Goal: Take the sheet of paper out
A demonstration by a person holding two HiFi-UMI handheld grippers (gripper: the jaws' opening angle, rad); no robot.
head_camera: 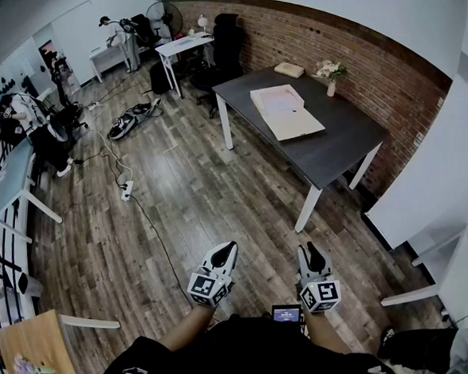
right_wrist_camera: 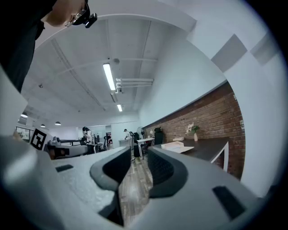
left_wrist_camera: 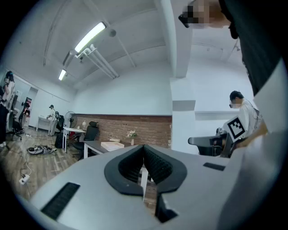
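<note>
Paper [head_camera: 286,110] on table [head_camera: 342,148], across floor; left tongs [left_wrist_camera: 144,152] pressed together, right tongs [right_wrist_camera: 138,158] spread.

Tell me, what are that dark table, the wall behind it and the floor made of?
Table: matte dark-grey top, likely laminate or painted wood; white legs, perhaps metal. Wall: red-brown brick, mortar lines showing. Floor: grey-brown planks with grain, wood or wood-look laminate.

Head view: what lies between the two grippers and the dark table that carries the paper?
Only bare wood floor lies between the left gripper, the right gripper and the dark table, as the head view shows.
</note>
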